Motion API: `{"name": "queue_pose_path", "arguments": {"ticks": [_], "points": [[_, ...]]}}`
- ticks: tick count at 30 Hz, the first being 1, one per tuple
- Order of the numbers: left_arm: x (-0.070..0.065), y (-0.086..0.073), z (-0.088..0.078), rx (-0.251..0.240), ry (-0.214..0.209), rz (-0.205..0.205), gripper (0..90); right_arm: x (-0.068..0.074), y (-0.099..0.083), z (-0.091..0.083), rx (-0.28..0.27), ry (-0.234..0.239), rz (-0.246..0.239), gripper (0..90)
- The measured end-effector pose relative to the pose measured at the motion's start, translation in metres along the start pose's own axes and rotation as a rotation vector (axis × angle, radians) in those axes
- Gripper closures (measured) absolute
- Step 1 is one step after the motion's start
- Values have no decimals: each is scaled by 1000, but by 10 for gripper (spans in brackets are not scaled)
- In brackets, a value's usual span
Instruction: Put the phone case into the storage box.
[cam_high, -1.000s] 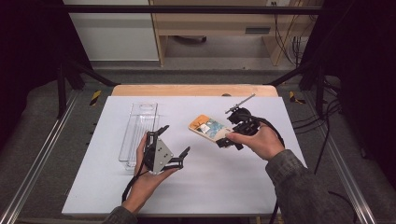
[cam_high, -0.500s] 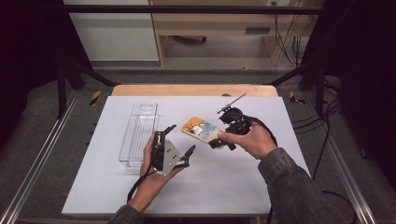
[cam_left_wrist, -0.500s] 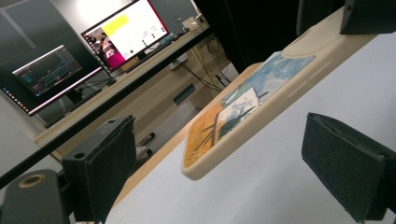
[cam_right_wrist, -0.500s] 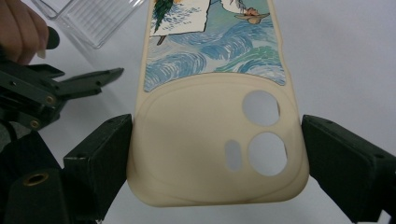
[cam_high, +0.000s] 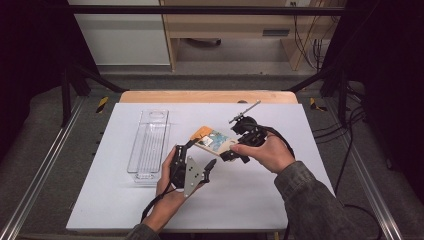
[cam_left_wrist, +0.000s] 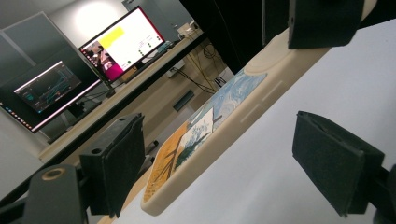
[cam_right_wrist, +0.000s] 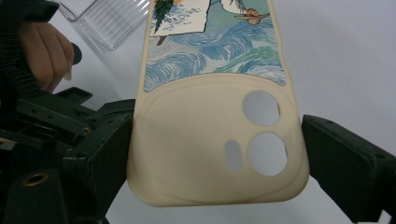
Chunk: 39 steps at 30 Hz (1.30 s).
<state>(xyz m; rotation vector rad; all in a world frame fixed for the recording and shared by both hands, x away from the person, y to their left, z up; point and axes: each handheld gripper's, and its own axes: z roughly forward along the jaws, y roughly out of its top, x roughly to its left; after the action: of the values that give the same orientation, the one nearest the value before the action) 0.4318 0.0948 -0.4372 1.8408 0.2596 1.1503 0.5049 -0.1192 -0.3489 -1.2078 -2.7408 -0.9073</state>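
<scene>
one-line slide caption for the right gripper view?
Right gripper fingers clamp a cream phone case by its camera-cutout end above the white table.

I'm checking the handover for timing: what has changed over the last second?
The right gripper carried the phone case leftward toward the left gripper, which edged right to meet it. The left fingers have just been closing, with the case's end between them, not yet pressed. The right gripper's hold on the case and the clear tray stayed as they were.
</scene>
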Motion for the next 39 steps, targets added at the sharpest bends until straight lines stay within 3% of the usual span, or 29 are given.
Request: {"name": "queue_pose_path", "arguments": {"ticks": [9,21,31,39], "points": [[-1,3,1,-18,-4,46,219,-1,-4,1,3,19,8,118],[-12,8,3,1,9,152,343,-3,-2,1,-4,39,23,118],[-9,10,1,-1,31,161,418,-5,-1,2,-8,50,45,117],[-10,11,1,2,39,199,494,-3,3,1,-6,55,45,117]]}}
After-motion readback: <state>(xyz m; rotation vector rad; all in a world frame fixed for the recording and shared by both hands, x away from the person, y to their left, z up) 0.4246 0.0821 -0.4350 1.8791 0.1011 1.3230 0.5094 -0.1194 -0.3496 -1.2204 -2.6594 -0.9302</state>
